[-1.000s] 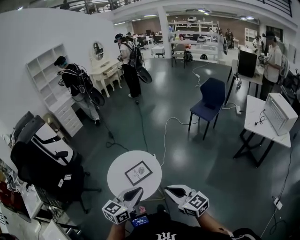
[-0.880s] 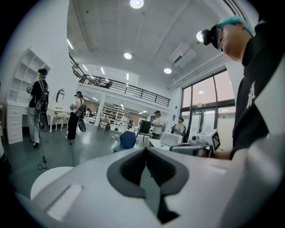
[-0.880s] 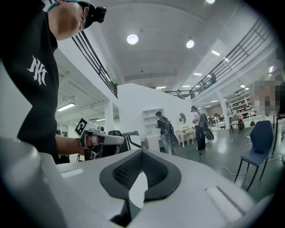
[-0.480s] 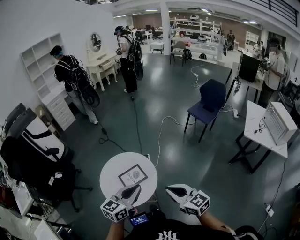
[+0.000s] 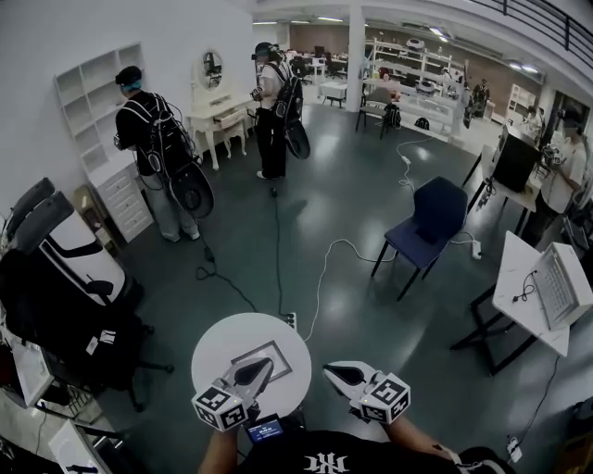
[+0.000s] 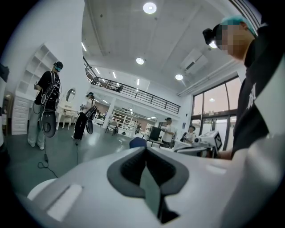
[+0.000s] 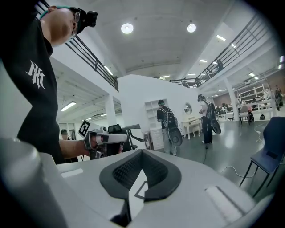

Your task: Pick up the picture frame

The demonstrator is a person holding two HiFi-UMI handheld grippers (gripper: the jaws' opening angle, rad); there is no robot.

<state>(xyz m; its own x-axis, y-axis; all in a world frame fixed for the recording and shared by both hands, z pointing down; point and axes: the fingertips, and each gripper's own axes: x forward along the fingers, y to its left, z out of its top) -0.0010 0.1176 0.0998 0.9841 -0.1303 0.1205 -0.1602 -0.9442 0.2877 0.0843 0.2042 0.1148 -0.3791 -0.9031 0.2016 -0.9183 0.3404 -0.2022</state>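
Both pairs of jaws are clenched tight, with nothing between them. The left gripper (image 5: 255,370) hangs above the round white table (image 5: 222,343), its tip over the picture frame (image 5: 276,357), which lies flat near the table's middle. The right gripper (image 5: 335,372) hovers just off the table's right edge, above the grey floor (image 5: 371,231).

Open lab hall: shelving (image 5: 414,67), desks (image 5: 519,317), mezzanine railing (image 5: 554,22).
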